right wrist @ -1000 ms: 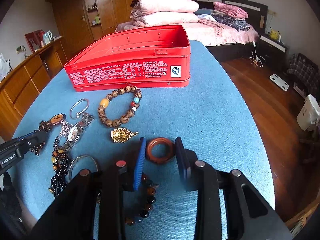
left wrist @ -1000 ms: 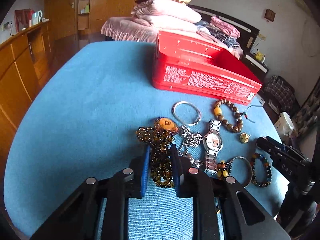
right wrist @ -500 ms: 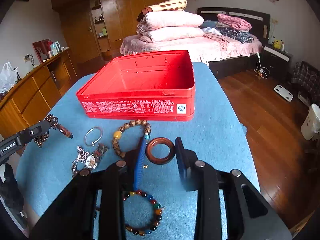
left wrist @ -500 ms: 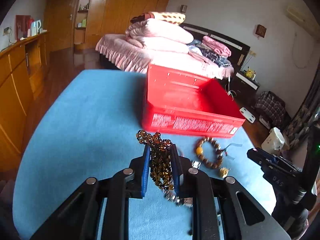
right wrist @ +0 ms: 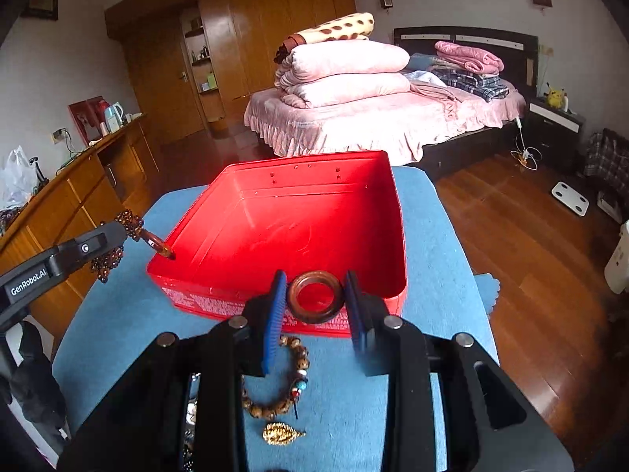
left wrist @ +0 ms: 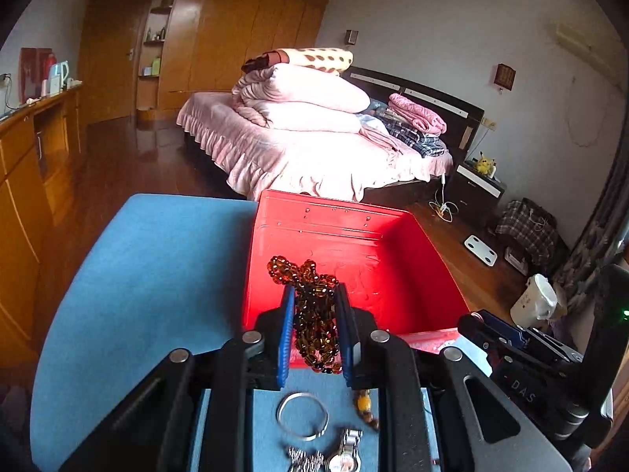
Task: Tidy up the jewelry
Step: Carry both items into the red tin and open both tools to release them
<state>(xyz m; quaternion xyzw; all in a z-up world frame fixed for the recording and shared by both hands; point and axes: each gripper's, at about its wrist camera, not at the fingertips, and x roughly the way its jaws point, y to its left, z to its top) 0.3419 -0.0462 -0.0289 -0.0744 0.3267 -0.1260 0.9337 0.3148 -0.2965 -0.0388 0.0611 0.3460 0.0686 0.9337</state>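
Observation:
An open red tin box (left wrist: 354, 251) (right wrist: 298, 220) stands on the blue table (left wrist: 149, 267), nothing inside it. My left gripper (left wrist: 315, 303) is shut on a bunch of dark amber bead strands (left wrist: 310, 314), raised above the box's near left rim. In the right wrist view that gripper (right wrist: 118, 232) hangs the amber beads (right wrist: 129, 222) with an orange pendant (right wrist: 157, 244) at the box's left edge. My right gripper (right wrist: 314, 295) is shut on a brown wooden ring (right wrist: 314, 302), held above the box's near wall.
On the cloth below lie a silver bangle (left wrist: 302, 413), a wristwatch (left wrist: 346, 456), a wooden bead bracelet (right wrist: 275, 385) and a gold pendant (right wrist: 281, 432). A bed with pink bedding (right wrist: 369, 110) stands behind the table, wooden cabinets (left wrist: 27, 181) to the left.
Both grippers rose off the table with their loads and moved toward the red box; the amber beads and the brown ring now hang over its near rim.

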